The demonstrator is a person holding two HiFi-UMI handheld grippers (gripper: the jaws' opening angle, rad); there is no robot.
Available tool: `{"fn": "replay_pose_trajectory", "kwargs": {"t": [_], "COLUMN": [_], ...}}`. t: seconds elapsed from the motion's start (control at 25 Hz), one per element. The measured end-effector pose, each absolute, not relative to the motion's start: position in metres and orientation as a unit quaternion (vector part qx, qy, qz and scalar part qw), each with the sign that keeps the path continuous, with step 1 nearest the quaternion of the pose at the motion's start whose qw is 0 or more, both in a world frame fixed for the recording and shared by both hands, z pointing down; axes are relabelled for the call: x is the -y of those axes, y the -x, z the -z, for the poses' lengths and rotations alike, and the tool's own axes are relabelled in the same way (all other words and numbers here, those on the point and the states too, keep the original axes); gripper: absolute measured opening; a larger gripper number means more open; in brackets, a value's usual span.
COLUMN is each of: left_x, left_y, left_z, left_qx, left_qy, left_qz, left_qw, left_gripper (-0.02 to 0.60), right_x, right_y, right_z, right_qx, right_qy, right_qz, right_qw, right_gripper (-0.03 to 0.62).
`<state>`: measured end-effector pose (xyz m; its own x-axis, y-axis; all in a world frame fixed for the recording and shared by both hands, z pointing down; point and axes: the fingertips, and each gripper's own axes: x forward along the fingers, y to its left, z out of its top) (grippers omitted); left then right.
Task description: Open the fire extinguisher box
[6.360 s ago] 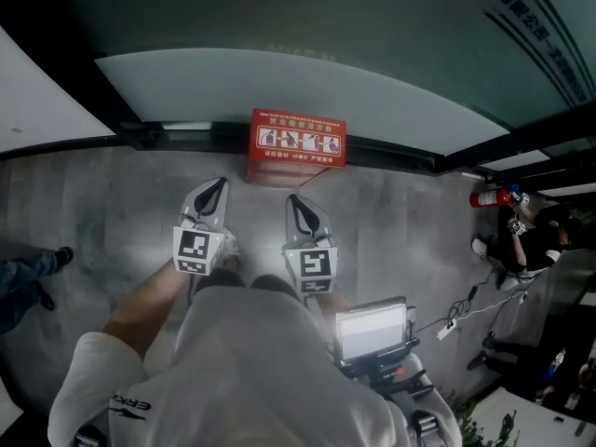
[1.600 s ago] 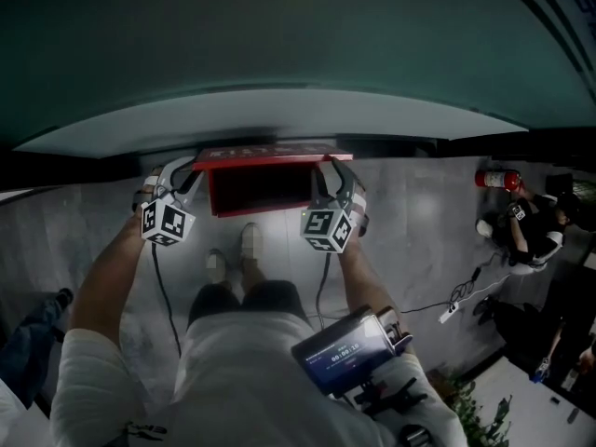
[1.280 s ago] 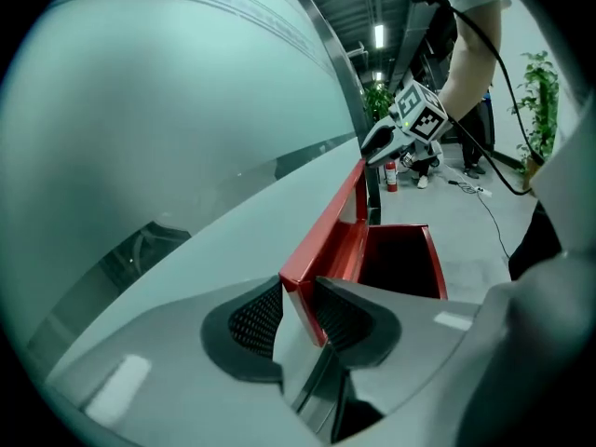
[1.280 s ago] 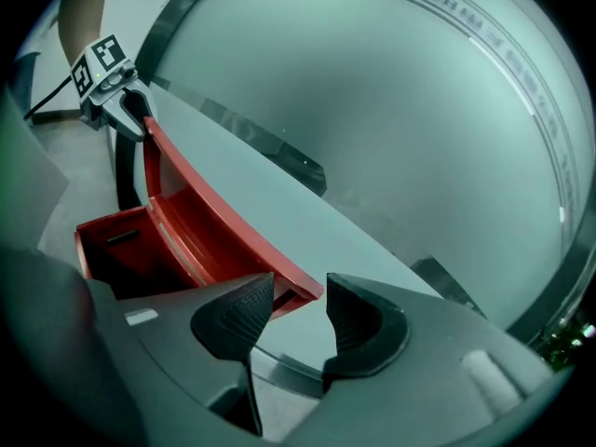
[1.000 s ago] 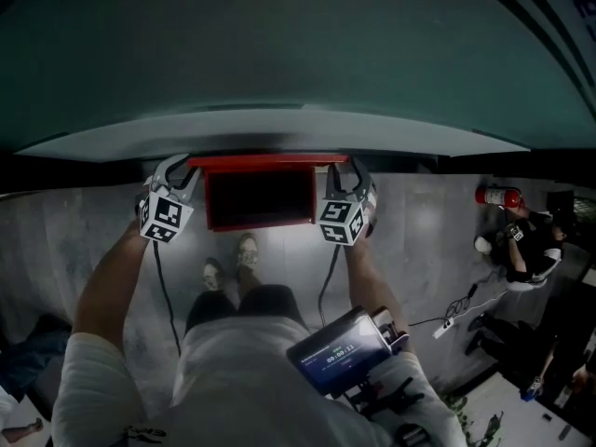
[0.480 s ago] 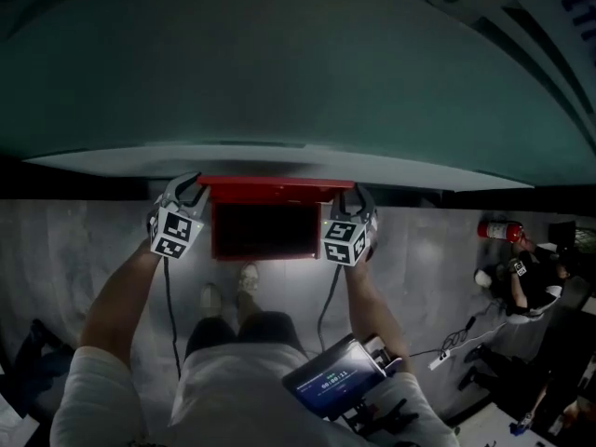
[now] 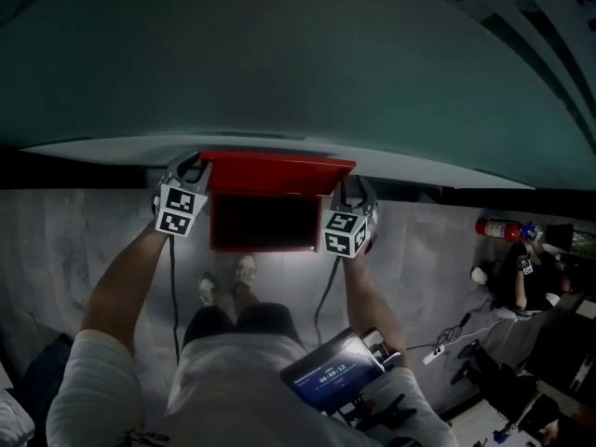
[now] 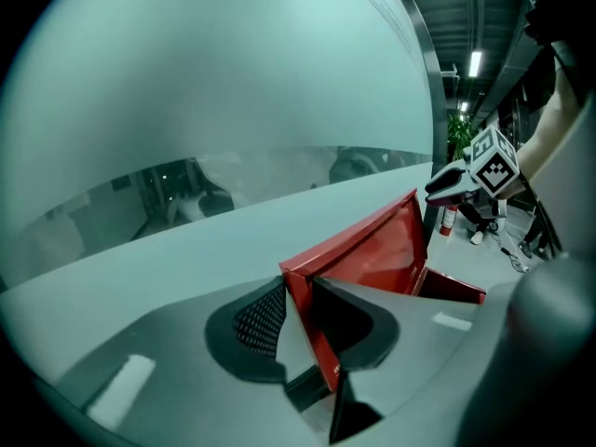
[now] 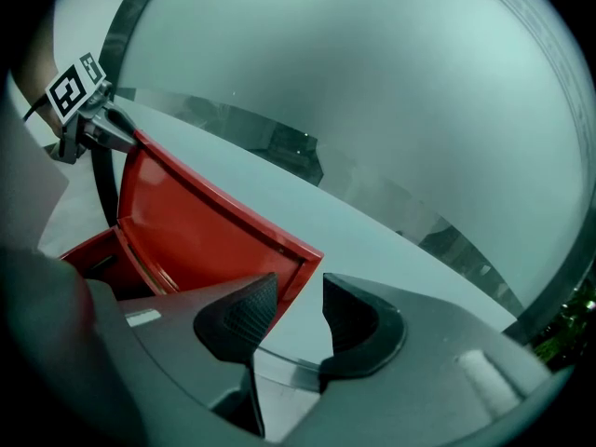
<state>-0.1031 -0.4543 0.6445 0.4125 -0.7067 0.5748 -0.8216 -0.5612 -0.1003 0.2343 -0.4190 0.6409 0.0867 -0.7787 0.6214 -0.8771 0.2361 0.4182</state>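
The red fire extinguisher box stands on the floor against the wall, its dark inside showing. Its lid is swung up toward the wall. My left gripper is at the lid's left corner. In the left gripper view the lid's red edge runs between the jaws, which have just been closing, and the left gripper is shut on it. My right gripper is at the lid's right corner. There the lid's corner lies by the left pad, and the right gripper, though lately narrowed, shows a gap.
A red fire extinguisher lies on the floor at the right, near a crouching person. A white power strip and its cable trail across the floor. A screen device hangs at my waist. The frosted glass wall rises behind the box.
The lid, shut in the oldest frame, has swung further back toward the wall over the last second, and both grippers moved with its corners.
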Motion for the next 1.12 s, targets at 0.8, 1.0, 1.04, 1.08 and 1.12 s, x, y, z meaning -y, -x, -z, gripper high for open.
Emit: {"fn": "replay_pose_trajectory", "kwargs": {"t": [0.8,1.0,1.04,1.08,1.12], "left_x": [0.476,0.469,0.467,0.464,0.461], "left_y": [0.106,0.105,0.106,0.108,0.11], "left_z": [-0.655,-0.652,-0.652,-0.651,-0.649], "left_qx": [0.492,0.491,0.495,0.5,0.505], "left_qy": [-0.816,-0.82,-0.817,-0.815,-0.813], "left_qz": [-0.283,-0.285,-0.285,-0.284,-0.282], "left_qw": [0.107,0.073,0.072,0.071,0.07], "left_gripper": [0.091,0.142,0.153,0.156,0.156], "right_x": [0.414,0.408,0.406,0.404,0.403], "right_y": [-0.225,-0.221,-0.22,-0.219,-0.217], "right_z": [-0.642,-0.637,-0.636,-0.636,-0.634], "right_qx": [0.673,0.676,0.678,0.679,0.681], "right_qy": [-0.613,-0.611,-0.61,-0.61,-0.609], "right_qz": [-0.072,-0.071,-0.07,-0.07,-0.069], "right_qw": [0.408,0.405,0.404,0.402,0.4], "right_gripper": [0.161,0.16,0.16,0.16,0.158]}}
